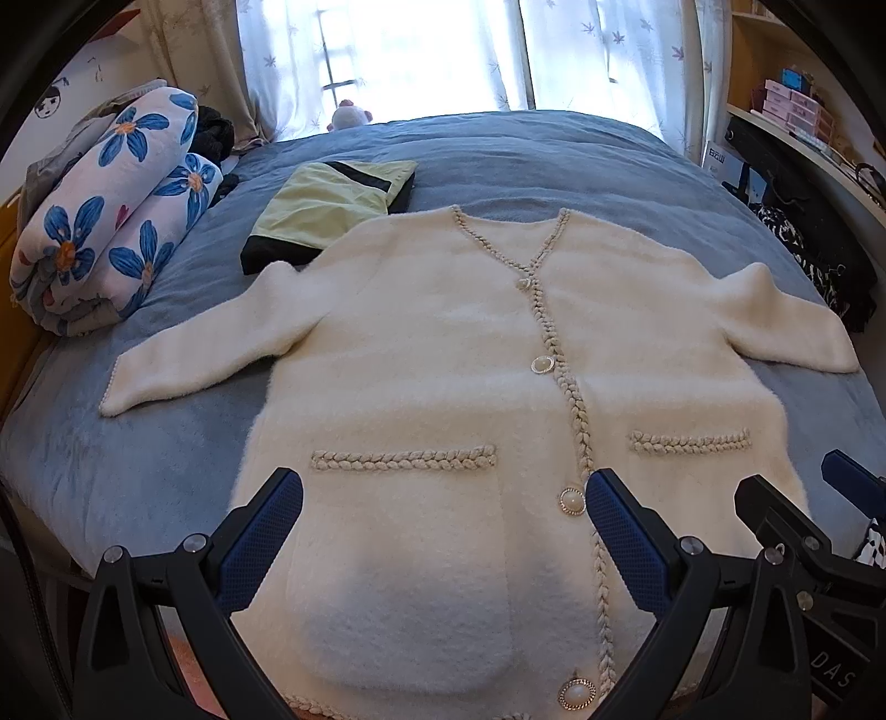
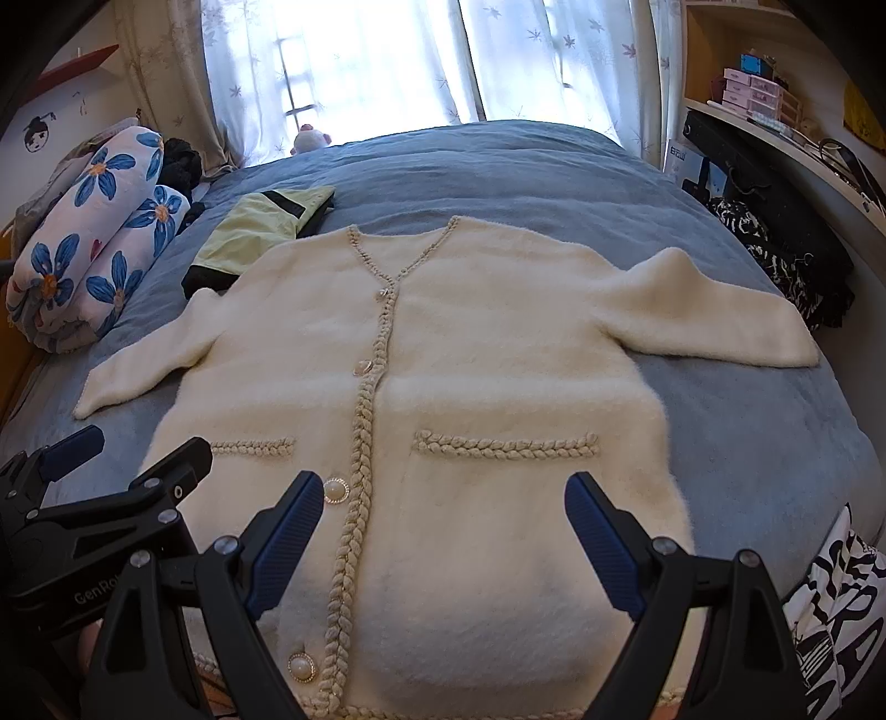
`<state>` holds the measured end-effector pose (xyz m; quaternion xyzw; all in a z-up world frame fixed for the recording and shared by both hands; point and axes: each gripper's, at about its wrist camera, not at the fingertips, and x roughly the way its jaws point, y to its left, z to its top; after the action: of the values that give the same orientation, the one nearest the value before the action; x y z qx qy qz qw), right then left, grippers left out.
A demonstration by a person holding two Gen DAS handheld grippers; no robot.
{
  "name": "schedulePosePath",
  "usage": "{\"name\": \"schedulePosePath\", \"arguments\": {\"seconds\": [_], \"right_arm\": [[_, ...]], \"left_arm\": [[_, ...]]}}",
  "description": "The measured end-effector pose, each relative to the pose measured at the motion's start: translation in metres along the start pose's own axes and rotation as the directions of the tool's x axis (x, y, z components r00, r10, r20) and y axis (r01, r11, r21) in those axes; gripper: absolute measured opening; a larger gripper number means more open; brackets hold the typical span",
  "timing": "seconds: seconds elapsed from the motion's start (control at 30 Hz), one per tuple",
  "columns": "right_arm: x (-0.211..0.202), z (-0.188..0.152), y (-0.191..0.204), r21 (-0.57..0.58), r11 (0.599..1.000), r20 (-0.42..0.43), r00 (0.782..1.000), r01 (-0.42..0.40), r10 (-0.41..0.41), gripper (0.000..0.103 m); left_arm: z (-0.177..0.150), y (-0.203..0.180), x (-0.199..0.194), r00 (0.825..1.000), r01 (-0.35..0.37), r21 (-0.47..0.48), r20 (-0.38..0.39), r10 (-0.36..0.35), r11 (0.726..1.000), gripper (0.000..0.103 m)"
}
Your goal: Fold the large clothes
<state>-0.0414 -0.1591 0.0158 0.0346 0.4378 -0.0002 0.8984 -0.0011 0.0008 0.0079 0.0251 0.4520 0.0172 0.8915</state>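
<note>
Cardigan (image 1: 443, 343), cream and fluffy, lies spread flat and face up on a bed (image 1: 554, 160) covered in blue-grey fabric, with both sleeves stretched out to the sides and its hem at the near edge of the bed. Braided trim runs down its closed front, around the V neckline and across the tops of two front pockets, and round pearl-like buttons sit along the front. The left tool (image 1: 443, 531) hovers over the lower left part of the cardigan, its two blue-padded fingers spread wide apart and gripping nothing, with one pocket between them. The right tool (image 2: 443, 526) hovers just beside it over the lower right part, its fingers likewise spread wide and empty, above the other pocket. Each tool shows at the edge of the other's view. Behind the cardigan's left shoulder lies a folded pale green garment (image 1: 326, 205) with black trim, partly tucked under the cardigan. A rolled white blanket (image 1: 111, 216) with large blue flowers rests along the left side of the bed. Sheer white curtains (image 1: 443, 50) hang over a bright window beyond the bed.
</note>
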Motion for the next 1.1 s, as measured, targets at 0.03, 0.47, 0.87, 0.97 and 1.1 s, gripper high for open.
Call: {"name": "schedulePosePath", "arguments": {"seconds": [0.03, 0.47, 0.87, 0.97, 1.1], "right_arm": [[0.000, 0.000, -0.001, 0.001, 1.000, 0.004, 1.000, 0.003, -0.003, 0.090], [-0.016, 0.059, -0.053, 0.052, 0.995, 0.060, 0.994, 0.083, -0.086, 0.089], [-0.013, 0.148, -0.182, 0.172, 0.955, 0.136, 0.955, 0.241, -0.265, 0.089], [0.013, 0.160, -0.227, 0.214, 0.933, 0.092, 0.945, 0.289, -0.314, 0.089], [0.057, 0.158, -0.294, 0.289, 0.904, -0.006, 0.945, 0.315, -0.327, 0.089]], "left_arm": [[0.002, -0.001, 0.000, 1.000, 0.003, 0.002, 0.002, -0.003, 1.000, 0.101], [0.065, -0.039, -0.014, 0.980, 0.152, 0.079, 0.120, -0.161, 0.985, 0.101], [0.156, -0.126, -0.014, 0.936, 0.249, 0.186, 0.207, -0.286, 0.950, 0.102], [0.174, -0.148, 0.007, 0.927, 0.292, 0.160, 0.197, -0.320, 0.943, 0.102], [0.188, -0.188, 0.046, 0.936, 0.264, 0.157, 0.196, -0.292, 0.952, 0.102]]}}
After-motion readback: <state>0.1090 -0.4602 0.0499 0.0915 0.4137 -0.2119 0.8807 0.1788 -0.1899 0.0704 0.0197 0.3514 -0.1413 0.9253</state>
